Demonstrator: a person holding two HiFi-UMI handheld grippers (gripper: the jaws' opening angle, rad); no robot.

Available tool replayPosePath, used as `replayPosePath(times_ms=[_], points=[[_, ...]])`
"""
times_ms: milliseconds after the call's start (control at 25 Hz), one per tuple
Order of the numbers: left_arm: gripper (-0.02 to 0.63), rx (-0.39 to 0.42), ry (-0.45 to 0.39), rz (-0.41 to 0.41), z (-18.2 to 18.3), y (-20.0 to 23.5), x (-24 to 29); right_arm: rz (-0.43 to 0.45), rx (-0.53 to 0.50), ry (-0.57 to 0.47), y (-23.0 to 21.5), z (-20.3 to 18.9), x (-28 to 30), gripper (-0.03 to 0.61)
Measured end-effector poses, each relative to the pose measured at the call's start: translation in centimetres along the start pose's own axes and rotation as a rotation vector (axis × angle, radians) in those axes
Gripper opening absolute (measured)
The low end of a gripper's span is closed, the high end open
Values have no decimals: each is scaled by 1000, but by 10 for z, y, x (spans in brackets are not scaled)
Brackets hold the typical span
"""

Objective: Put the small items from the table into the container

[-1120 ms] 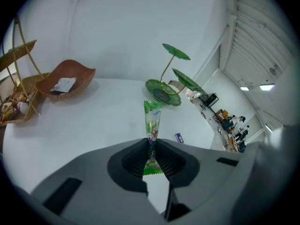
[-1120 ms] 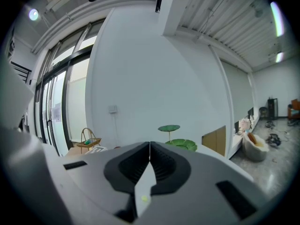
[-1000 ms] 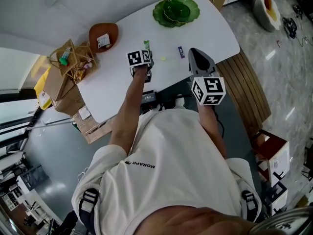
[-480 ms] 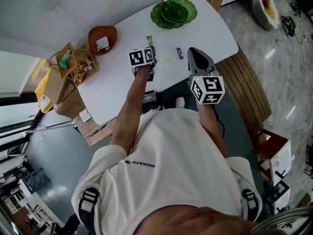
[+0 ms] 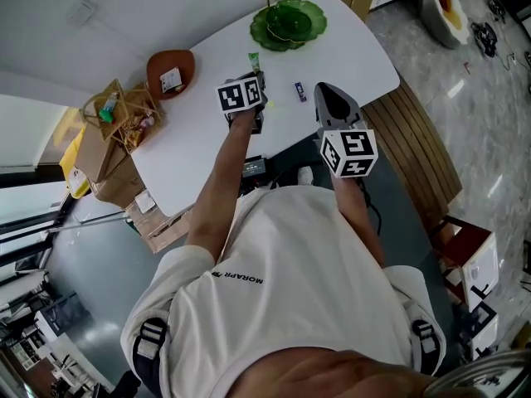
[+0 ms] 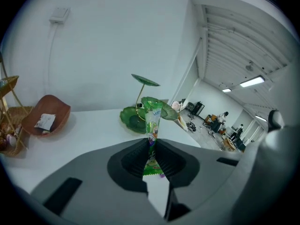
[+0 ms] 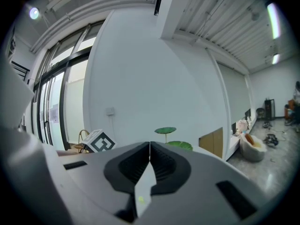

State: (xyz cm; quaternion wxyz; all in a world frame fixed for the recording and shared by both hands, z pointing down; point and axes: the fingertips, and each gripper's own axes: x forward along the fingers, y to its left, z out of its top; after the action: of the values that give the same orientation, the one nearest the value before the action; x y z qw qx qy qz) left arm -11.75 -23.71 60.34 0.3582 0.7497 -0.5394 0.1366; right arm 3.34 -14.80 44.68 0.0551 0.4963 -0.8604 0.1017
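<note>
Since a second ago the left gripper point(image 6: 152, 148) has risen off the white table point(image 5: 199, 143) and rolled slightly, jaws clenched on the lower end of a green sachet point(image 6: 153, 118) that now stands clear of the surface, in front of the green leaf dish point(image 5: 289, 21). Done well, the step likely means keeping that pinch steady, swinging left over the brown bowl point(image 5: 158, 63) and releasing only once the sachet hangs inside its rim. The left forearm stretches over the table with the gripper angled down; the right gripper point(image 7: 149, 150) hovers nearly level by the near edge, jaws pressed together on nothing.
</note>
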Motion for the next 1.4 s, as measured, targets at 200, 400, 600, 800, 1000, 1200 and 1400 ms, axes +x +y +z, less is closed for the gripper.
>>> replayPosePath(times_ms=[200, 400, 600, 800, 1000, 1200, 1400], points=[[49, 33, -18, 0, 13, -11, 4, -3, 0, 1, -2, 0, -5, 14], [49, 82, -57, -32, 31, -28, 8, -11, 1, 2, -6, -1, -8, 14], [49, 152, -84, -65, 46, -42, 16, -13, -4, 15, -8, -5, -9, 14], [49, 191, -86, -58, 58, -47, 24, -28, -5, 23, -13, -9, -11, 14], [49, 234, -97, -63, 71, -53, 35, -45, -7, 25, -20, -10, -11, 14], [49, 278, -91, -67, 81, -58, 47, -57, 3, 26, -27, -11, -13, 14], [49, 332, -92, -58, 94, -58, 62, -63, 8, 29, -30, -12, -12, 14]])
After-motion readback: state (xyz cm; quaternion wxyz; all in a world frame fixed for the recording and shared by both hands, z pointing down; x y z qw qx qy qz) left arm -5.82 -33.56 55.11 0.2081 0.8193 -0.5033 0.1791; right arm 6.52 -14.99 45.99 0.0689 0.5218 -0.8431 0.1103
